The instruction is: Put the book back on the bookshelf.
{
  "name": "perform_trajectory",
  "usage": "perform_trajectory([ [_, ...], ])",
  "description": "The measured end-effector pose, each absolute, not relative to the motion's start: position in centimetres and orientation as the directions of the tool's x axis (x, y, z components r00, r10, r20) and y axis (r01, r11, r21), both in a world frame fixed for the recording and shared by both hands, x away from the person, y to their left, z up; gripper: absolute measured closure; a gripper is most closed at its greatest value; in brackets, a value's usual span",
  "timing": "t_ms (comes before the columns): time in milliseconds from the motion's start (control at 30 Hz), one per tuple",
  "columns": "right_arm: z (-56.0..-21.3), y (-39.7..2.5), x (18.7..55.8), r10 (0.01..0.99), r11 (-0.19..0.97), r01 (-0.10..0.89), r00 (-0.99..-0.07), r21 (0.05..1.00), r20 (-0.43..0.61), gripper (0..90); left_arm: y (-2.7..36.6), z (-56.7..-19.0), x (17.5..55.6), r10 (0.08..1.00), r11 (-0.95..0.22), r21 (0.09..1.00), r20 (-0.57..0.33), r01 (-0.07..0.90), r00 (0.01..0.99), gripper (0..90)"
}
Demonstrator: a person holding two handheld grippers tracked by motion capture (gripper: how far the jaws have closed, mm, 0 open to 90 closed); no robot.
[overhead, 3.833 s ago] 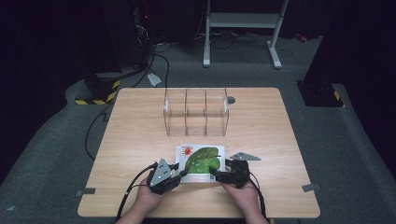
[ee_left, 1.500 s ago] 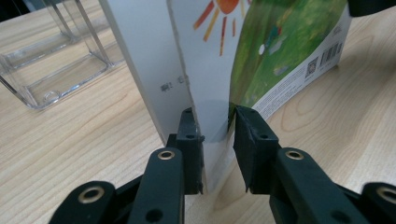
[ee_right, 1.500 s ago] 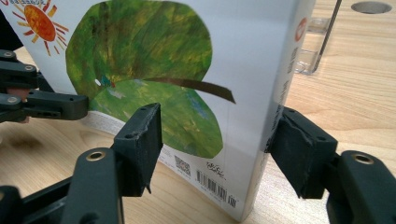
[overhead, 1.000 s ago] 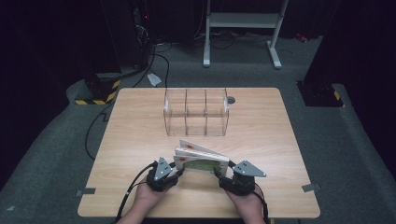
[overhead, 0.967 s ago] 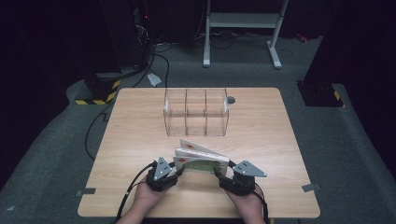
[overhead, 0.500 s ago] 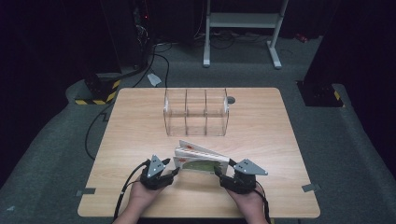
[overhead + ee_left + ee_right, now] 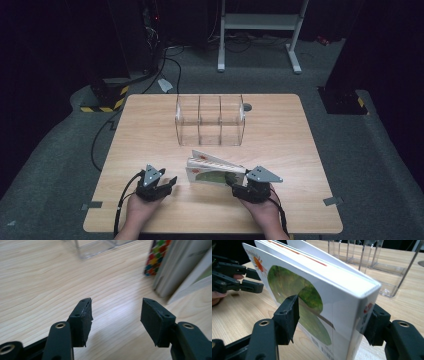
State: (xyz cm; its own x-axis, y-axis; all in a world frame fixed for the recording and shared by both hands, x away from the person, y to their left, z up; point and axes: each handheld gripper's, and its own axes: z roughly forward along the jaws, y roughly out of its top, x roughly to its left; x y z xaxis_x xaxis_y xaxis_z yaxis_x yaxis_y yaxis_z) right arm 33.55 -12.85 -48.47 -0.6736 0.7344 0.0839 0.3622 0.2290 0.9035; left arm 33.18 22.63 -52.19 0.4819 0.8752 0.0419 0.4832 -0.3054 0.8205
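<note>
Now right tool [image 7: 329, 320] gripping book [image 7: 312, 290], left tool [image 7: 116, 315] agape

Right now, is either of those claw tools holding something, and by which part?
The right gripper clamps the book across its spine end, standing it on edge. The left gripper holds nothing.

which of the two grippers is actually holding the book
The right gripper: its jaws clamp the spine end of the book. The left gripper is open, apart from it.

Table [image 7: 150, 135] is lit evenly from overhead while the room around it sits nearly black. Both gripper views are bright; the book [image 7: 175, 267] goes soft and blurry far off, and faint jaw shadows fall on the wood.
</note>
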Motion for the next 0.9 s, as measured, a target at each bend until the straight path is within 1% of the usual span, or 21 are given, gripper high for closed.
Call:
perform_trajectory([
  [167,-48.4,-12.7,33.9,0.728,0.227,0.363,-0.680,0.904,0.090,35.6,23.5,-52.6,33.5,0.898,-0.317,0.792,0.073,0.521,0.434,40.0],
  [300,-48.3,-12.5,34.1,0.729,0.219,0.364,-0.677,0.905,0.096,36.7,24.1,-52.7,33.8,0.914,-0.307,0.773,0.076,0.556,0.399,37.5],
  [367,-48.2,-12.5,34.2,0.728,0.212,0.370,-0.677,0.905,0.106,37.3,24.6,-52.8,33.9,0.923,-0.296,0.762,0.072,0.576,0.378,37.0],
  [433,-48.2,-12.5,34.3,0.727,0.208,0.367,-0.678,0.907,0.107,38.2,25.2,-52.8,34.0,0.931,-0.276,0.759,0.059,0.589,0.361,34.5],
  [500,-48.2,-12.6,34.3,0.727,0.207,0.367,-0.678,0.907,0.108,39.4,25.6,-52.8,34.2,0.937,-0.245,0.754,0.023,0.609,0.348,31.2],
  [533,-48.2,-12.6,34.2,0.726,0.205,0.366,-0.679,0.908,0.109,40.7,25.8,-52.8,34.3,0.940,-0.228,0.751,0.002,0.619,0.342,29.4],
  [733,-48.1,-12.4,33.8,0.706,0.213,0.326,-0.703,0.921,0.085,52.6,25.9,-52.8,34.4,0.941,-0.228,0.751,0.006,0.619,0.340,29.1],
  [900,-48.1,-12.2,33.4,0.695,0.213,0.302,-0.715,0.929,0.074,56.5,25.9,-52.8,34.4,0.940,-0.230,0.751,0.006,0.619,0.342,29.2],
])
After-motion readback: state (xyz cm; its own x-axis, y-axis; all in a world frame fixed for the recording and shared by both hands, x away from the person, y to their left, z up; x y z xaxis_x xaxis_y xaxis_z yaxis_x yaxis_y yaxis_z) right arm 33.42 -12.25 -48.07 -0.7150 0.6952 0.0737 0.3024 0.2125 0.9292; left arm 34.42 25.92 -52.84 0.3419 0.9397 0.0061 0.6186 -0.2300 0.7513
